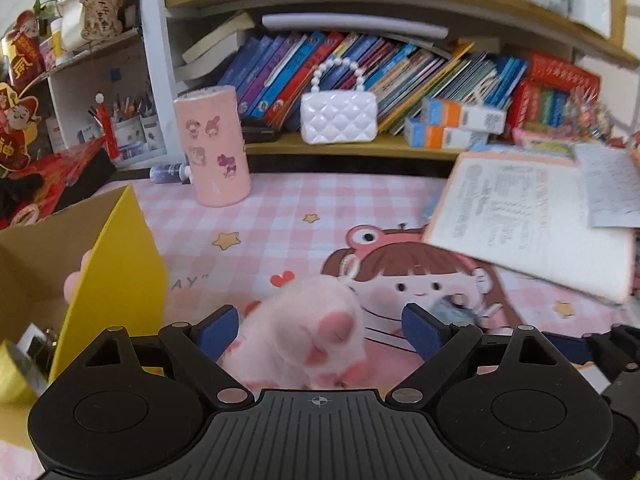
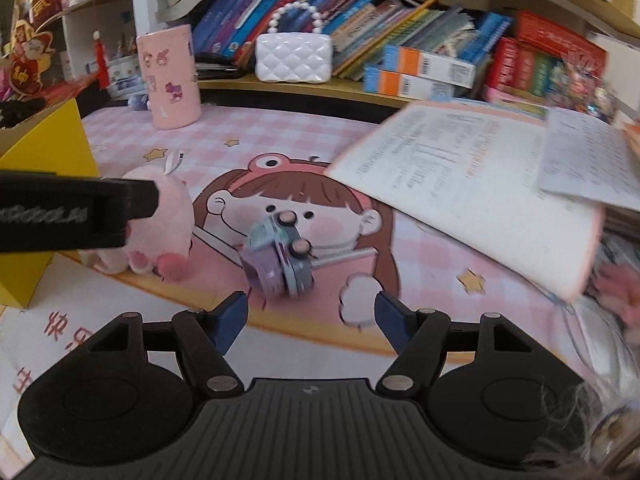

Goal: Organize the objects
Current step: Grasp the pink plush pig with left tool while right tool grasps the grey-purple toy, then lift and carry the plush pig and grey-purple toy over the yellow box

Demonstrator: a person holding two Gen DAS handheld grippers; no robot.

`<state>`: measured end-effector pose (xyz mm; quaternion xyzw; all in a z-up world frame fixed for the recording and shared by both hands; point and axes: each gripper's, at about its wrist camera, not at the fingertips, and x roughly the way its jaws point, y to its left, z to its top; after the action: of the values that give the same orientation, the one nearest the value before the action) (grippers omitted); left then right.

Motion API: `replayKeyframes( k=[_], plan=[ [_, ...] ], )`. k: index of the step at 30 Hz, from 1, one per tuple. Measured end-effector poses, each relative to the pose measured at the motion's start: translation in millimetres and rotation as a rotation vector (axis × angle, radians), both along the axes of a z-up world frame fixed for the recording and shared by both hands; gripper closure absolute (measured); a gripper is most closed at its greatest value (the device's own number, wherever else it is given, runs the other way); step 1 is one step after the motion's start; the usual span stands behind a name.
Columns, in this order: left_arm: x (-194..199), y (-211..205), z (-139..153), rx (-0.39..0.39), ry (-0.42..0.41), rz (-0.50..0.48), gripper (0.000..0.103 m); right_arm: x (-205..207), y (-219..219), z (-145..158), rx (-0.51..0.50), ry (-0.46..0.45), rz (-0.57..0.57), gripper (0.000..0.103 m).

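In the left wrist view, the left gripper (image 1: 320,332) stood spread around a fluffy pink plush paw toy (image 1: 308,332) at lower centre, pads apart from it. A yellow cardboard box (image 1: 120,264) was cut off at the left edge.

In the right wrist view, the right gripper (image 2: 310,320) was spread, empty, just below a blurred small lilac toy car (image 2: 280,264) lying tipped on the pink cartoon desk mat (image 2: 300,148). The left gripper partly hid the plush.

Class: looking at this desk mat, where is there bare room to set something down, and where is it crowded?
Free: the checked mat between the pink cylinder, the shelf edge and the open book. Crowded: the near left, with pink plush, toy car and yellow box.
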<state>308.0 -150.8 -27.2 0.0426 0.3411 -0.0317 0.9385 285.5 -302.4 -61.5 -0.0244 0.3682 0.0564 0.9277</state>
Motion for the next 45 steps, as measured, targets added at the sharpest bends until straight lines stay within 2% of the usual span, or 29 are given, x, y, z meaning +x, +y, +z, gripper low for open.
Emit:
replayKeyframes(
  k=[6, 11, 13, 15, 19, 21, 23, 31, 38, 45],
  plan=[
    [34.6, -1.5, -30.0, 0.074, 0.086, -0.026, 0.012, 29.4, 10.3, -14.4, -0.019, 0.001, 0.096, 0.034],
    [45.9, -3.6, -48.1, 0.137, 0.108, -0.033, 0.009, 45.4, 12.4, -24.4, -0.008, 0.0, 0.131, 0.036],
    [46.7, -3.8, -52.2, 0.156, 0.102, -0.045, 0.009, 49.4, 12.6, -26.0, -0.01, 0.001, 0.138, 0.042],
    [47.2, -3.8, -54.3, 0.151, 0.108, -0.053, 0.009, 52.8, 12.9, -27.3, -0.011, 0.01, 0.145, 0.058],
    [44.6, -1.3, -51.7, 0.119, 0.112, -0.043, 0.024, 52.4, 12.5, -26.6, 0.006, 0.017, 0.156, 0.059],
    [39.5, 2.4, -46.1, 0.08, 0.109, -0.032, 0.028, 48.5, 10.9, -23.5, 0.016, 0.01, 0.157, 0.059],
    [30.1, 6.5, -37.1, 0.027, 0.09, -0.021, 0.029, 43.3, 10.0, -19.2, 0.017, -0.004, 0.156, 0.059],
    [-28.6, 23.1, 3.2, -0.094, 0.005, -0.009, 0.029, 10.9, 9.1, 2.3, 0.026, -0.024, 0.123, 0.059],
    [-92.3, 56.3, 19.0, -0.115, -0.002, 0.006, 0.028, -37.0, 26.1, 11.4, 0.058, -0.007, 0.093, 0.059],
    [-154.5, 112.8, 24.3, -0.141, 0.006, 0.121, 0.028, -91.0, 68.5, 22.7, 0.109, 0.04, 0.098, 0.059]
  ],
)
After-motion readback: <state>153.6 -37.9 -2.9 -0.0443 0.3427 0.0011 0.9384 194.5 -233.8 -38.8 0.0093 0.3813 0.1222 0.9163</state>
